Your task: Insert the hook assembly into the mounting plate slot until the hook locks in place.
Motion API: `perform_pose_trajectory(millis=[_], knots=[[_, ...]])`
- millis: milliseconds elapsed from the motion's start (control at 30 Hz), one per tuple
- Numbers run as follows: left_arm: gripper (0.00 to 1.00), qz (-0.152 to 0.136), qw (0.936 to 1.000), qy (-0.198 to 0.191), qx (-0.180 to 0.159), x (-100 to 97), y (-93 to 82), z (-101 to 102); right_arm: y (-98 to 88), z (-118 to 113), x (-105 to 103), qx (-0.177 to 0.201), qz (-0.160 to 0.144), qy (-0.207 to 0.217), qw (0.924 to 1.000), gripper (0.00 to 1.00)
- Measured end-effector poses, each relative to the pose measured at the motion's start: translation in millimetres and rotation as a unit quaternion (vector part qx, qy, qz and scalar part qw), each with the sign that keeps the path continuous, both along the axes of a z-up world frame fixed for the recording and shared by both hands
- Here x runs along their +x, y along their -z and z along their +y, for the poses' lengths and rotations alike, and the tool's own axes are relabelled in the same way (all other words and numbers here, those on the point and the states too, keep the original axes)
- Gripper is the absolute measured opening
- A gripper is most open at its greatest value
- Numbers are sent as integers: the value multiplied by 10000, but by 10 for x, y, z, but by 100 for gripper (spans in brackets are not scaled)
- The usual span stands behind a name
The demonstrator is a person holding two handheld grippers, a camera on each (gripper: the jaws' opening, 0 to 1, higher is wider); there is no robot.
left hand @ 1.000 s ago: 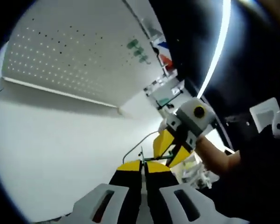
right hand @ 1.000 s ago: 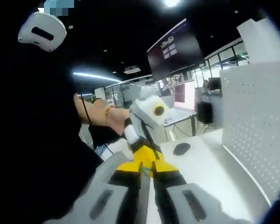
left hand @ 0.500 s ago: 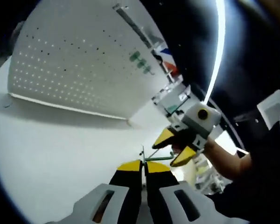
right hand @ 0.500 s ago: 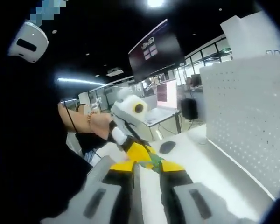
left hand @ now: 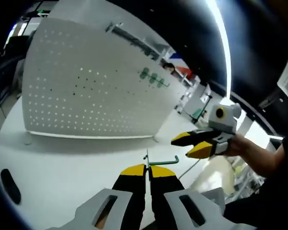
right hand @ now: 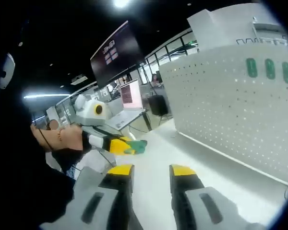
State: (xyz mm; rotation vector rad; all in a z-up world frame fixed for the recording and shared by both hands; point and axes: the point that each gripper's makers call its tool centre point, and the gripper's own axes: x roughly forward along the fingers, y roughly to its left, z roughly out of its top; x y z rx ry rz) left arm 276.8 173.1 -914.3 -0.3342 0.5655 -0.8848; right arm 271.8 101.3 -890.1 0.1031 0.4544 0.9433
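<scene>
Left gripper (left hand: 147,168): jaws pinched narrow on the green wire hook (left hand: 159,162). The hook's stem stands up between the yellow tips; its long arm runs off sideways toward the right gripper (left hand: 194,143), ending in a small upturn.

Right gripper (right hand: 150,169): jaws spread wide, nothing between them. In the right gripper view the left gripper (right hand: 124,145) carries the hook's green end (right hand: 137,146) in its tips, off the table.

White pegboard (left hand: 91,91) stands upright at the far edge of the white table (left hand: 62,163), facing both grippers. Three green tabs (right hand: 269,68) sit in a row near its top. It lies ahead of the hook, well apart.

Judgement: the left hand is the one to carry the hook in. The long arm lies roughly along the board face, so it likely needs turning toward the holes. Which slot is meant, cannot tell.
</scene>
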Motion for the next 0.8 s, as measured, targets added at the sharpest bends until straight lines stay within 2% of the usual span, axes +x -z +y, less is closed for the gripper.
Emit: perform_pose_trajectory(millis=[67,133,233,267,367,433,467,500,600,667,733,767,800], knots=[[1,-267,9996,-57,70,35,-49,-1,-35,-7,-14,3,65,113,9999,27],[1,-539,9979,-102,330,71,-57,19,-63,-19,-5,31,77,236,9997,28],[1,-654,9963,-188,522,92,-56,16,-116,-38,59,269,136,671,9973,27],[1,-809,9949,-211,560,111,-80,11,-124,-16,63,430,258,799,9955,27],[1,-939,9943,-278,422,118,-148,-22,-124,82,62,1024,709,1013,9870,27],[1,-1040,9933,-296,405,119,-184,-41,-88,119,81,1346,1000,1203,9785,27],[1,-1160,9919,-292,435,121,-208,-47,-70,125,93,1427,1052,1262,9760,26],[1,-1211,9913,-283,437,119,-219,-51,-4,126,86,1444,1268,1329,9723,26],[1,-1352,9896,-300,389,105,-272,-50,-8,166,90,1493,1231,1285,9726,24],[1,-1427,9885,-377,341,117,-309,-32,-74,247,48,1724,1323,1205,9686,22],[1,-1543,9868,-474,116,140,-392,-19,-115,291,45,1954,1435,1206,9627,21],[1,-1568,9861,-518,167,151,-395,1,-140,311,39,2073,1516,1211,9589,21],[1,-1645,9846,-553,204,168,-408,11,-165,328,39,2130,1490,1180,9584,21]])
